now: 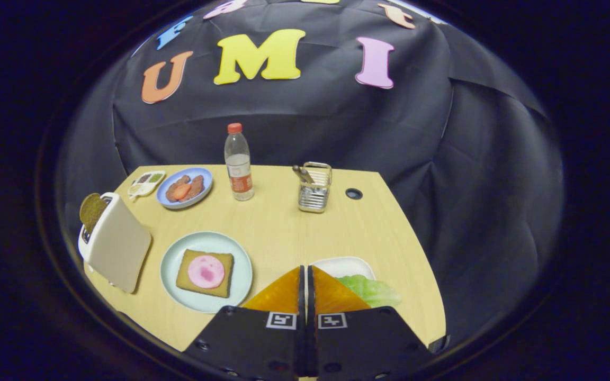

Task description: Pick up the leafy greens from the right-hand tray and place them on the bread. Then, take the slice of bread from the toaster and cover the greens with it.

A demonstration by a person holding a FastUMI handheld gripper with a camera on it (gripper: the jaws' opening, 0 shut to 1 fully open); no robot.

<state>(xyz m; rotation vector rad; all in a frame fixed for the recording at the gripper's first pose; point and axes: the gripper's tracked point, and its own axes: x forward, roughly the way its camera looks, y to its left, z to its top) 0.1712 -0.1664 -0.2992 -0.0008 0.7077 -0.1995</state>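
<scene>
Hovering claw point(305, 275) closed, empty; leafy greens point(374, 290) beside, bottle point(239, 163) beyond.

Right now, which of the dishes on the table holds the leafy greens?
The white tray just beyond the shut fingers of the gripper holds the greens. The pale green plate carries bread; the blue plate sits far back.

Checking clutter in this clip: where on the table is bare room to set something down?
Bare table lies between the bottle, the utensil holder and the light plate, and right of the holder past the grommet hole. The toaster side is crowded. The shut gripper hovers by the white tray.
</scene>
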